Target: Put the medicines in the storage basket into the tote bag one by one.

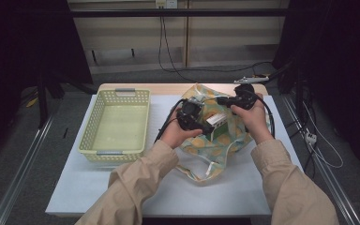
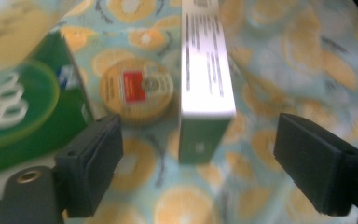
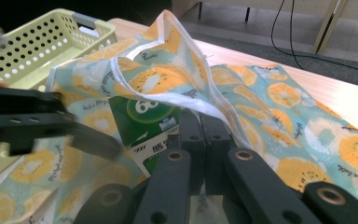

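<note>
Two grippers working one fruit-print fabric bag (image 1: 225, 136), unpacking it beside the basket (image 1: 116, 123).

Left of the bag's mouth, my left gripper (image 2: 198, 161) has fingers wide around a slim glossy carton (image 2: 206, 79); I'd centre, then squeeze gently. My right gripper (image 3: 200, 140), fingers pinched on the soft hem, should keep it lifted.

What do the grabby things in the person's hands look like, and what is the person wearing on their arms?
Each gripper is black. The left gripper has two chunky, blocky black jaws with a round metal-ringed hole near one base. The right gripper has black jaws on flat bars with round pivot holes. Black cables loop from them. The person wears long beige sleeves.
</note>
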Demonstrator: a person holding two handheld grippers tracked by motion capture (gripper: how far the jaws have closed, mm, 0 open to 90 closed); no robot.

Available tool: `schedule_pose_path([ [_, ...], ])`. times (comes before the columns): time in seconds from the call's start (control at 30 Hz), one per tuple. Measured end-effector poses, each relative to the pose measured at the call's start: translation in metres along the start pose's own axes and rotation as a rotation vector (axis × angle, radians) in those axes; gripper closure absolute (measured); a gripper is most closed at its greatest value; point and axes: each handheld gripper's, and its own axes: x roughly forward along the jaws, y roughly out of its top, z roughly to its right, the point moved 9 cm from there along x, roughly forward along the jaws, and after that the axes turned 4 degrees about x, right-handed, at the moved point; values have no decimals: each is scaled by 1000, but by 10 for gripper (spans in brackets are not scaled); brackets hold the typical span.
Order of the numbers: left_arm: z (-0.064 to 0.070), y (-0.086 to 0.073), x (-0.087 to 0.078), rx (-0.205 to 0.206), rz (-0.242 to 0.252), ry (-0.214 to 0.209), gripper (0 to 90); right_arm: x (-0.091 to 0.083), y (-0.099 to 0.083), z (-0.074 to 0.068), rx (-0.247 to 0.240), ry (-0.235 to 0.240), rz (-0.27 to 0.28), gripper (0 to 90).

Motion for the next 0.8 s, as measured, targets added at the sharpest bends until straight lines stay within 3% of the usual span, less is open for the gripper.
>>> schedule_pose_path([
  [0.2,10,-27,-12,20,-28,-33,145,2,-5,-3,-2,3,-5,897],
  [0.53,25,-63,8,60,-95,-95,149,3,-8,-5,1,14,-10,896],
  [0.67,28,-72,13,91,-133,-107,201,2,-8,-4,3,12,-11,896],
  [0.77,26,-76,15,137,-152,-79,286,2,-8,-4,6,13,-7,896],
  [0.8,26,-75,15,133,-143,-84,323,2,-8,-4,4,14,-9,896],
])
